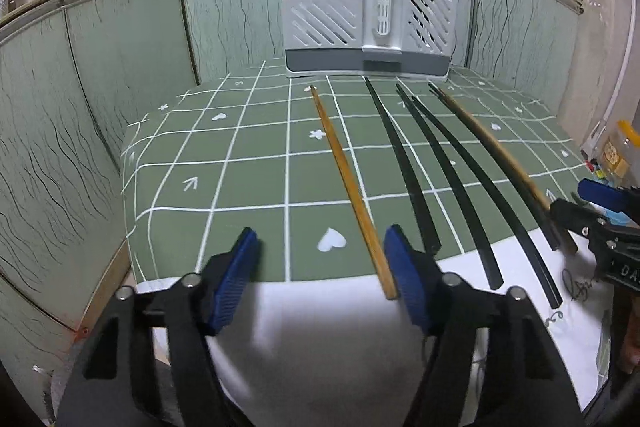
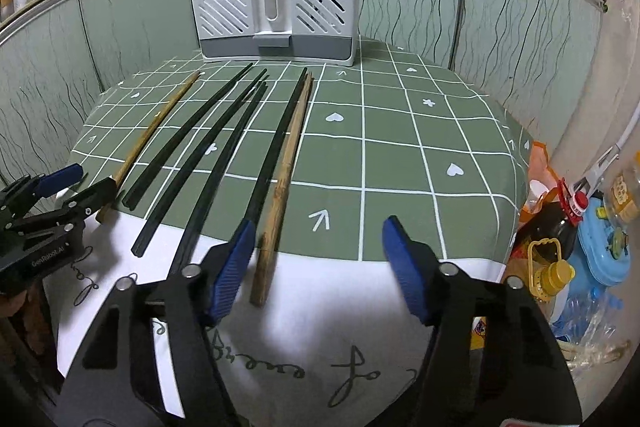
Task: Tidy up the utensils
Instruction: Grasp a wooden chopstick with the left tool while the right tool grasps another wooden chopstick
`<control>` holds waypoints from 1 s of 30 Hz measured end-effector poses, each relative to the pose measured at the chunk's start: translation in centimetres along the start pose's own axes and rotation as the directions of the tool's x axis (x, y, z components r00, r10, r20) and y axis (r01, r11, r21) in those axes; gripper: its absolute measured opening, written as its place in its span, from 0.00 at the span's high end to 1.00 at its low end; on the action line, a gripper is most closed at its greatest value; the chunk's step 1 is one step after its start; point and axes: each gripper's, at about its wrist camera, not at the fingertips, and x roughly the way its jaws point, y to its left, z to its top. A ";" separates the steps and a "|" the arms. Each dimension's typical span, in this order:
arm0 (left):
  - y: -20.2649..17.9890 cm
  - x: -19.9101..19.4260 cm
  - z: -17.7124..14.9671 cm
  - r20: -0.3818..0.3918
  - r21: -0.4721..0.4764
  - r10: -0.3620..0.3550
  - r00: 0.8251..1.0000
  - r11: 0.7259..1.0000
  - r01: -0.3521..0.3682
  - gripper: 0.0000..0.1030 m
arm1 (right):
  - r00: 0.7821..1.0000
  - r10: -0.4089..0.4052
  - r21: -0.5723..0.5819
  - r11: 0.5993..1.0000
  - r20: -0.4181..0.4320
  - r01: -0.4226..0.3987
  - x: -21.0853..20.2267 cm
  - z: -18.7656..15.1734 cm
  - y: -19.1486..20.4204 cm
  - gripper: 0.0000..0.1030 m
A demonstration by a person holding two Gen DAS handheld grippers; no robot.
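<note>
A light wooden chopstick [image 1: 348, 187] lies on the green checked cloth [image 1: 224, 167]. Its near end sits between the blue pads of my left gripper [image 1: 322, 231], close to the right pad; the jaws stand apart. Several black chopsticks [image 1: 404, 163] lie to its right. A darker wooden chopstick [image 2: 284, 175] rests between the pads of my right gripper [image 2: 319, 223], close by the left pad, with a black chopstick [image 2: 268, 163] alongside. These jaws stand apart too. A white slotted utensil holder [image 2: 276, 3] at the back has black chopsticks in its right compartment.
A green patterned screen [image 1: 120, 67] walls the table on three sides. A white cloth [image 1: 320, 327] covers the near edge. Right of the table stand a dark oil bottle [image 2: 552, 239] and a blue container [image 2: 600, 255]. The shelf behind carries pots.
</note>
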 end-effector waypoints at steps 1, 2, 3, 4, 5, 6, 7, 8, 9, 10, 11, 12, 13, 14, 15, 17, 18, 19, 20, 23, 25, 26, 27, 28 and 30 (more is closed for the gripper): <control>-0.2 0.0 0.0 0.002 0.003 0.008 1.000 1.000 -0.008 0.43 | 1.000 0.004 0.000 1.000 -0.001 -0.004 0.1 0.0 0.1 0.50; -0.4 0.1 0.0 0.004 0.006 0.013 1.000 1.000 -0.013 0.48 | 1.000 0.006 -0.001 1.000 -0.003 -0.006 0.2 -0.1 0.1 0.53; -0.6 0.1 0.1 0.002 0.004 0.015 1.000 1.000 -0.015 0.50 | 1.000 0.005 -0.004 1.000 -0.006 -0.005 0.3 -0.1 0.2 0.56; -0.7 0.1 0.2 0.000 0.001 0.013 1.000 1.000 -0.013 0.55 | 1.000 0.005 -0.006 1.000 -0.009 -0.005 0.4 -0.2 0.3 0.60; -0.8 0.2 0.3 -0.002 0.001 0.014 1.000 1.000 -0.014 0.63 | 1.000 0.008 -0.006 1.000 -0.013 -0.008 0.5 -0.3 0.4 0.62; -0.9 0.2 0.3 -0.004 0.001 0.014 1.000 1.000 -0.014 0.66 | 1.000 0.012 -0.004 1.000 -0.013 -0.012 0.5 -0.3 0.4 0.65; -1.0 0.3 0.4 -0.007 -0.001 0.014 1.000 1.000 -0.014 0.71 | 1.000 0.012 -0.003 1.000 -0.010 -0.012 0.5 -0.3 0.5 0.67; -1.1 0.3 0.4 -0.009 -0.003 0.013 1.000 1.000 -0.014 0.75 | 1.000 0.014 -0.004 1.000 -0.009 -0.014 0.5 -0.4 0.6 0.68; -1.1 0.4 0.4 -0.007 -0.005 0.017 1.000 1.000 -0.017 0.76 | 1.000 0.017 -0.003 1.000 -0.007 -0.017 0.5 -0.4 0.7 0.71; -1.2 0.4 0.4 -0.004 -0.007 0.023 1.000 1.000 -0.023 0.80 | 1.000 0.022 0.000 1.000 -0.006 -0.022 0.5 -0.4 0.7 0.74; -1.2 0.4 0.4 -0.003 -0.006 0.027 1.000 1.000 -0.027 0.84 | 1.000 0.025 0.002 1.000 -0.004 -0.025 0.5 -0.5 0.7 0.76; -1.2 0.4 0.4 -0.002 -0.004 0.037 0.999 0.999 -0.037 0.87 | 1.000 0.028 0.003 1.000 -0.004 -0.028 0.5 -0.5 0.8 0.76; -1.1 0.4 0.4 -0.003 -0.006 0.043 0.999 0.999 -0.043 0.92 | 1.000 0.030 0.003 1.000 -0.005 -0.030 0.5 -0.5 0.8 0.79; -0.9 0.4 0.4 -0.004 -0.010 0.038 0.999 0.999 -0.038 0.92 | 0.999 0.033 0.004 0.999 -0.006 -0.033 0.6 -0.4 0.8 0.83; -0.8 0.4 0.4 -0.005 -0.012 0.033 0.999 0.999 -0.033 0.93 | 0.999 0.036 0.008 0.999 -0.006 -0.036 0.6 -0.4 0.8 0.86; -0.7 0.4 0.4 -0.005 -0.009 0.024 1.000 1.000 -0.024 0.93 | 0.999 0.047 0.010 0.999 -0.007 -0.046 0.6 -0.4 0.9 0.93; -0.7 0.4 0.4 -0.006 -0.006 0.024 1.000 1.000 -0.024 0.93 | 0.999 0.045 0.011 0.999 -0.008 -0.045 0.6 -0.4 0.9 0.94; -0.7 0.4 0.4 -0.006 -0.007 0.023 1.000 1.000 -0.023 0.93 | 0.999 0.046 0.015 0.999 -0.010 -0.046 0.7 -0.3 0.9 0.94; -0.6 0.4 0.5 -0.006 -0.009 0.019 1.000 1.000 -0.019 0.93 | 0.999 0.049 0.018 0.999 -0.012 -0.049 0.7 -0.3 0.9 0.94; -0.6 0.4 0.5 -0.006 -0.010 0.009 1.000 1.000 -0.009 0.93 | 0.998 0.064 0.030 0.998 -0.016 -0.064 0.8 -0.2 0.6 0.94; -0.5 0.4 0.5 -0.006 -0.009 0.002 1.000 1.000 -0.002 0.93 | 0.998 0.065 0.028 0.998 -0.017 -0.064 0.7 -0.2 0.6 0.94; -0.4 0.4 0.5 -0.007 -0.011 -0.003 1.000 1.000 0.002 0.93 | 0.998 0.065 0.029 0.997 -0.016 -0.065 0.7 -0.2 0.5 0.94; -0.4 0.5 0.5 -0.006 -0.017 -0.008 1.000 1.000 0.008 0.93 | 0.998 0.063 0.031 0.998 -0.013 -0.062 0.7 -0.2 0.5 0.94; -0.3 0.4 0.5 -0.004 -0.025 -0.015 1.000 1.000 0.015 0.93 | 0.998 0.061 0.032 0.998 -0.012 -0.060 0.7 -0.2 0.5 0.94; -0.3 0.3 0.5 -0.002 -0.024 -0.018 1.000 1.000 0.018 0.93 | 0.998 0.061 0.039 0.997 -0.007 -0.061 0.4 -0.2 0.4 0.94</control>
